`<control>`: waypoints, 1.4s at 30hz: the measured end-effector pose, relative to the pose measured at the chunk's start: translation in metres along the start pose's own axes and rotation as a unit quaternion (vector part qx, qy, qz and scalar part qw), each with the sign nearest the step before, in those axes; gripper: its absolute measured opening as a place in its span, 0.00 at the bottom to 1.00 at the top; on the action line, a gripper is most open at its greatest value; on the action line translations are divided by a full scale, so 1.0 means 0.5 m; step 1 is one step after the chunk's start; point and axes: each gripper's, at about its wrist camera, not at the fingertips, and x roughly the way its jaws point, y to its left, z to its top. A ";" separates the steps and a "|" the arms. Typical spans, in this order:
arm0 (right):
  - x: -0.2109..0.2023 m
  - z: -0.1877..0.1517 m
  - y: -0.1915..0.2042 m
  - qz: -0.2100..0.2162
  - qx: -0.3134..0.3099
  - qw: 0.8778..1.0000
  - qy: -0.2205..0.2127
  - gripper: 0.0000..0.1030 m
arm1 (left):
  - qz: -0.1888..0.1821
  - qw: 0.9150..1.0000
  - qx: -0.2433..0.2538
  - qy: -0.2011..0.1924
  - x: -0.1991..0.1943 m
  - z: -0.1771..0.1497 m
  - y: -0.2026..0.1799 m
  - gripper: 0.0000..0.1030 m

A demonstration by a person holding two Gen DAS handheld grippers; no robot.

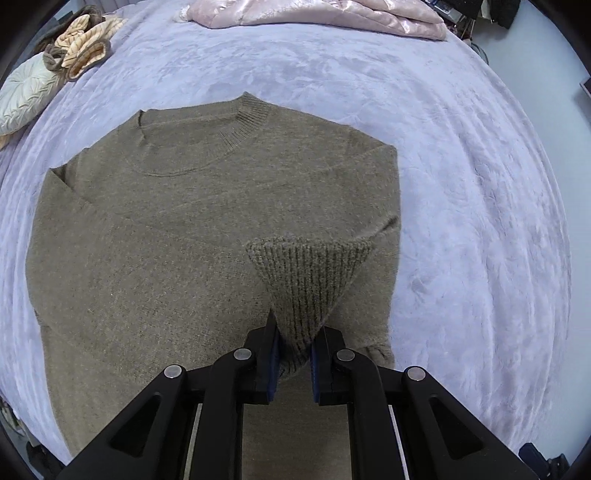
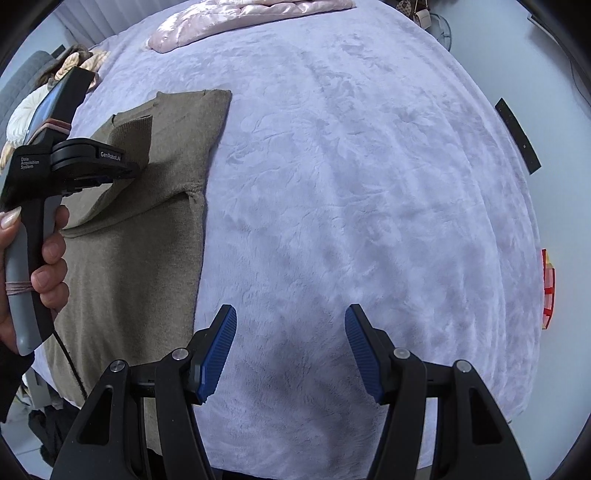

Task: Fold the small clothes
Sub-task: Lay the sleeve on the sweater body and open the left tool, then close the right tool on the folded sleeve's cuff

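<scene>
An olive-brown knitted sweater (image 1: 177,229) lies flat on the lavender fleece bed cover (image 1: 461,184), neckline at the far side. One sleeve is brought in over the body. My left gripper (image 1: 295,343) is shut on that sleeve's ribbed cuff (image 1: 310,280), which fans out just above the sweater's right half. In the right wrist view the sweater (image 2: 147,240) lies at the left, and a hand (image 2: 48,258) holds the left tool's handle over it. My right gripper (image 2: 290,314) hangs open over bare bed cover (image 2: 351,184), to the right of the sweater, with nothing between its blue pads (image 2: 219,350).
A pink quilt (image 1: 314,14) is bunched at the far end of the bed. A cream pillow (image 1: 26,92) and a beige-and-brown plush bundle (image 1: 81,40) lie at the far left. The bed's right edge drops to pale floor (image 2: 546,110), where a black strip (image 2: 517,136) lies.
</scene>
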 end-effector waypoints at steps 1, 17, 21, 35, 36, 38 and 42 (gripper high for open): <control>0.001 -0.001 0.001 0.000 -0.001 1.000 0.000 0.63 | 0.007 1.000 0.008 0.013 0.009 0.002 -0.007 0.24; 0.009 0.033 0.028 0.061 0.013 0.998 -0.007 0.63 | -0.001 0.998 -0.050 -0.043 -0.124 -0.060 0.165 0.79; 0.044 0.080 0.060 0.140 0.049 0.989 -0.004 0.63 | 0.074 0.994 -0.070 -0.026 -0.107 -0.096 0.288 0.79; 0.263 0.176 0.192 0.261 0.192 0.944 0.059 0.47 | 0.116 0.976 -0.182 0.018 -0.023 -0.159 0.608 0.79; 0.263 0.180 0.196 0.263 0.189 0.944 0.057 0.27 | 0.112 0.978 -0.177 0.015 -0.019 -0.156 0.610 0.79; 0.244 0.190 0.209 0.248 0.170 0.953 0.045 0.15 | 0.099 0.981 -0.165 0.009 -0.007 -0.138 0.611 0.79; 0.180 0.208 0.239 0.230 0.134 0.964 0.008 0.09 | 0.071 0.989 -0.128 0.010 0.028 -0.100 0.599 0.79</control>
